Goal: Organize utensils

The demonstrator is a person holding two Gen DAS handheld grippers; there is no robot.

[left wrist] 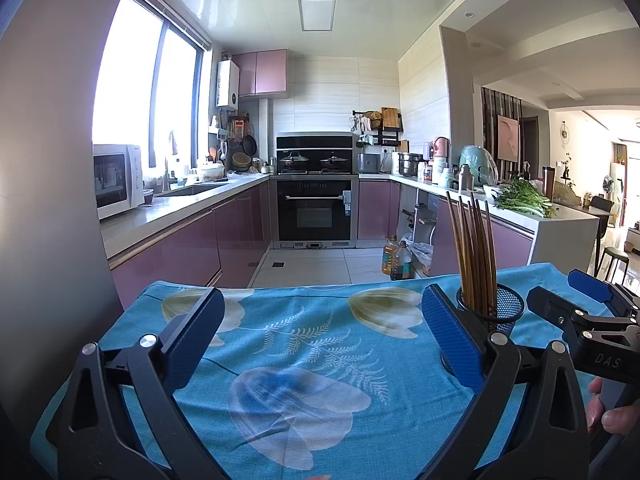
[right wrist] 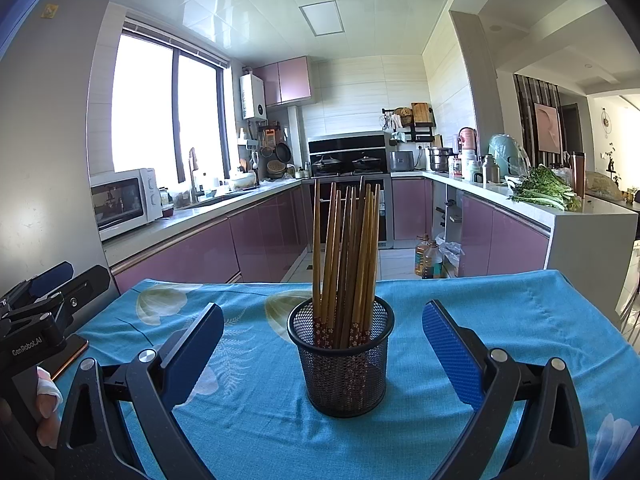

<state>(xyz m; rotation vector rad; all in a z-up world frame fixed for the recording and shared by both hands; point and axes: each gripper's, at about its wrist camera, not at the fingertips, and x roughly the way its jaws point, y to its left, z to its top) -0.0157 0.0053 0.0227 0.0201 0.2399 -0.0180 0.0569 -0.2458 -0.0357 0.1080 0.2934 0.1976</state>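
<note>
While both my tools gape wide and empty, the mesh cup (right wrist: 341, 358) of chopsticks (right wrist: 346, 256) stands upright on the table (right wrist: 500, 312), centred ahead of my right tool (right wrist: 323, 346), just right of my left tool (left wrist: 323, 340).

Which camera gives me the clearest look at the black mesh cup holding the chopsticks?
The right wrist view: the black wire-mesh cup stands centred and whole between the open fingers. In the left wrist view it sits far right, mostly hidden behind a blue finger pad.

Brown wooden chopsticks (right wrist: 347, 256) stand upright, bunched, tips down in a black mesh holder (right wrist: 343, 364) on the blue floral-clothed surface (right wrist: 500, 320).
</note>
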